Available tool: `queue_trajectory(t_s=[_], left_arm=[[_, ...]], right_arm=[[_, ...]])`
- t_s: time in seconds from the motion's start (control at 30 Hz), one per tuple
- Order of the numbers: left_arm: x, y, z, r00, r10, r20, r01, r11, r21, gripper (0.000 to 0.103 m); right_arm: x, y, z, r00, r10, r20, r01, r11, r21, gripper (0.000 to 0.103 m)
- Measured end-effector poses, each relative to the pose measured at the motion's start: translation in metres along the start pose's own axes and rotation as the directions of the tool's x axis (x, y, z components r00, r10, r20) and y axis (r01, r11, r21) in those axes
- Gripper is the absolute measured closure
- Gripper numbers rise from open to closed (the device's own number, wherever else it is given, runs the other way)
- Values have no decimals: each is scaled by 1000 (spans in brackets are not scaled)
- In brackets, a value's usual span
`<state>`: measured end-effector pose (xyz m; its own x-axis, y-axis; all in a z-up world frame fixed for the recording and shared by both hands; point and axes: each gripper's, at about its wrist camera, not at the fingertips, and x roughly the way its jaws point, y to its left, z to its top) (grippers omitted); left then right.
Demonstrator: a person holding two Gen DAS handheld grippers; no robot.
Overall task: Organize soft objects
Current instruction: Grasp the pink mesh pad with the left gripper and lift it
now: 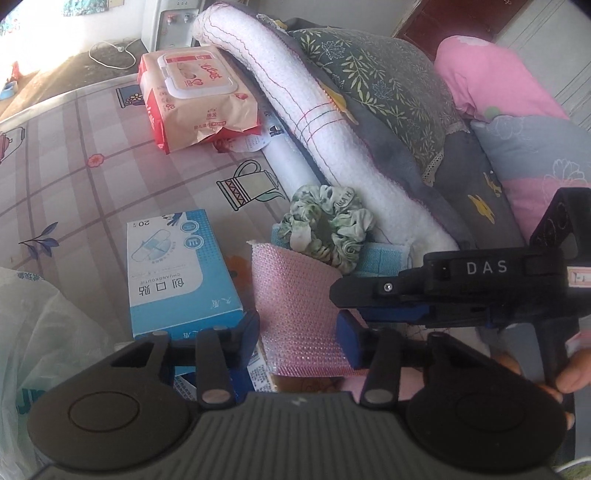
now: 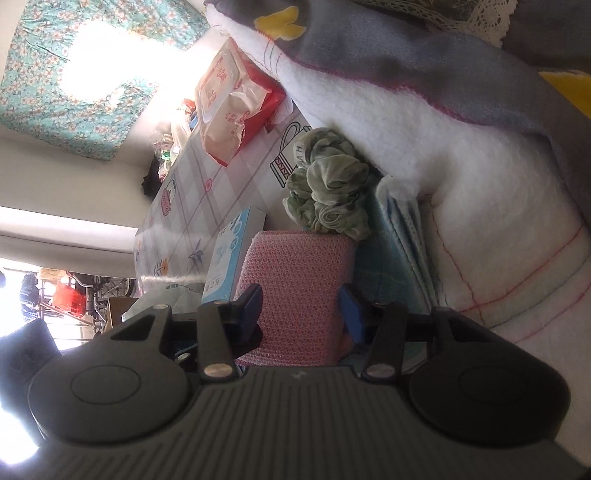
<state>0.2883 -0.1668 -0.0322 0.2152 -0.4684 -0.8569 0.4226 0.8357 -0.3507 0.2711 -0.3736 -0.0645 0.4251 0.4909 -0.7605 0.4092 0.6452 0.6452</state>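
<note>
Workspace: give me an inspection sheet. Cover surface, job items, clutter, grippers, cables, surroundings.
Surface: checked tablecloth printed with jugs and flowers.
Job's things: pink cloth curled up between the grippers; green scrunchie at its far end, over a folded blue cloth.
Clutter: wipes pack, blue box, plastic bag.
Grippers: left gripper and right gripper each have pads against opposite sides of the pink cloth.
Cables: white cable on the floor beyond the table.
Surroundings: white blanket roll, leaf-print pillow, water dispenser.
</note>
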Motion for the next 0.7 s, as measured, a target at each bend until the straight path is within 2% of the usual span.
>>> queue_trajectory(t_s=[0.13, 0.3, 0.47, 0.7], left_arm=[[6, 0, 3, 1000, 9, -13, -9, 1000, -15, 54], [4, -5, 2, 1000, 28, 1, -28, 999, -16, 55], [-17, -13, -1, 998, 36, 48, -36, 999, 0, 56], [-65, -19, -11, 990, 28, 135, -28, 1000, -1, 56]], right_arm=[[5, -11, 4, 999, 41, -12, -41, 998, 43, 59], [5, -15, 2, 998, 67, -5, -67, 996, 56, 65], [-6, -9, -1, 996, 89, 17, -90, 996, 29, 69], [-33, 21, -12, 988, 140, 60, -138, 990, -33, 69]])
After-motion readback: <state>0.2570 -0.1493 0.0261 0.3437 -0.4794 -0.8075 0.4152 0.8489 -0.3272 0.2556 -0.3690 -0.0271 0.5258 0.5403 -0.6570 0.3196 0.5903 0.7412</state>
